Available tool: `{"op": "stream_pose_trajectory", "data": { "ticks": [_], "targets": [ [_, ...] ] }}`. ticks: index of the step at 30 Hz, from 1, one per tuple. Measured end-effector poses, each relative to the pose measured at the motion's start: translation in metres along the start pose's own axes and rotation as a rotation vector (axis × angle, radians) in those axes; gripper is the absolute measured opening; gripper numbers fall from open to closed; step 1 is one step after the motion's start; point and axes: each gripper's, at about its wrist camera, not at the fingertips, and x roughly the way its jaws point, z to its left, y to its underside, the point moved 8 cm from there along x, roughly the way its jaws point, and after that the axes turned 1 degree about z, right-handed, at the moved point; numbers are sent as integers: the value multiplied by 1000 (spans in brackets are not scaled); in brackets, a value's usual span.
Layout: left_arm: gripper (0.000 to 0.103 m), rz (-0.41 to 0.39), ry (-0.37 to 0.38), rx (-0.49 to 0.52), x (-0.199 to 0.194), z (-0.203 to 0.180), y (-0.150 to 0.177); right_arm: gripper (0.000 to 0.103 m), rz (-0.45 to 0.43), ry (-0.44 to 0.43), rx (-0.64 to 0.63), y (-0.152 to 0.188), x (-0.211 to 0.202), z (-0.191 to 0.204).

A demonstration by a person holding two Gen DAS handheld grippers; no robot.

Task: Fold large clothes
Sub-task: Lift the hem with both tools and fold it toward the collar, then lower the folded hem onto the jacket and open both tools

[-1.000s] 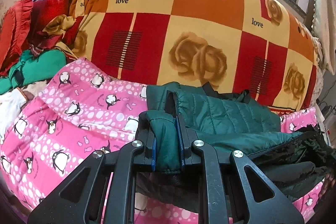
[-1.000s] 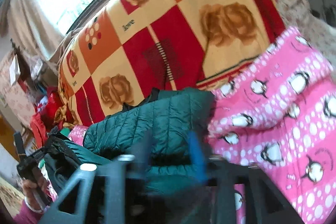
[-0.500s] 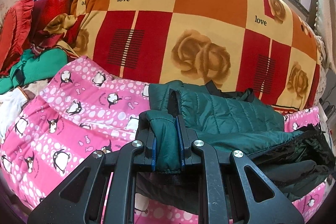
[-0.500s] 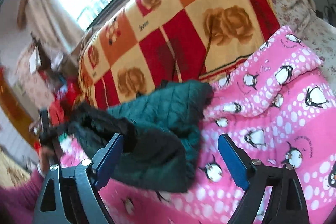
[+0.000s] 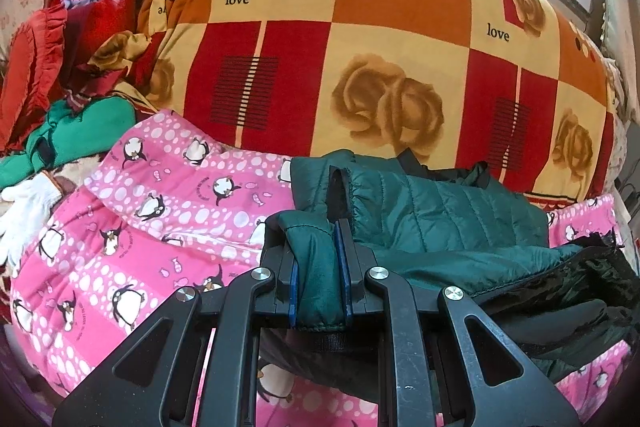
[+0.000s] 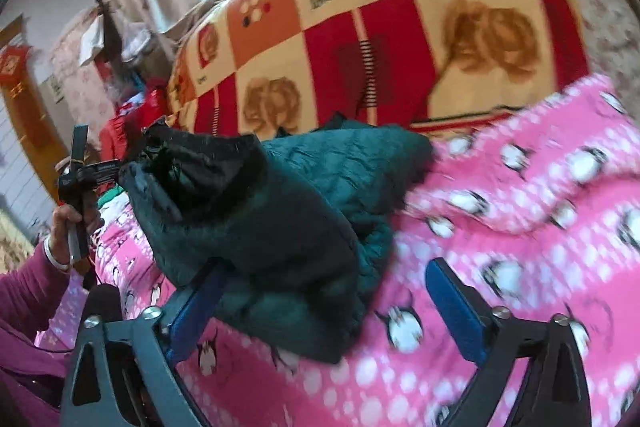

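The left gripper point(image 5: 320, 269) is clenched on a fold of the green quilted jacket point(image 5: 448, 215) at lower centre. The right gripper point(image 6: 324, 297) is opening, apparently released, jacket point(image 6: 288, 227) lying on the pink penguin blanket point(image 6: 520, 227).

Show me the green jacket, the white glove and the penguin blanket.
green jacket point(image 5: 440, 211), left wrist view, quilted panel.
white glove point(image 5: 22, 211), left wrist view, palm.
penguin blanket point(image 6: 520, 247), right wrist view, bare pink stretch.

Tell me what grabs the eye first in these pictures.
The rose-patterned blanket in red, orange and cream fills the background. In front, a dark green jacket lies crumpled on the pink penguin quilt. The left tongs pinch a fold of it, while the right tongs are opening around its other end.
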Motion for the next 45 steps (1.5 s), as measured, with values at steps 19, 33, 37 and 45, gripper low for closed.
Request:
{"op": "stream_pose_trajectory", "data": {
  "ticks": [19,33,37,45],
  "targets": [
    [15,-13,-36,-24,15,5,-25,27,-185,136,-56,-63,17,20],
    [15,-56,-121,-16,77,-23,-91,27,-180,323,62,-132,77,-31],
    [15,-24,-169,-11,116,-25,-89,27,-135,369,81,-136,110,-48],
    [18,55,-226,2,175,-18,-68,27,-20,436,130,-121,183,-79]
  ]
}}
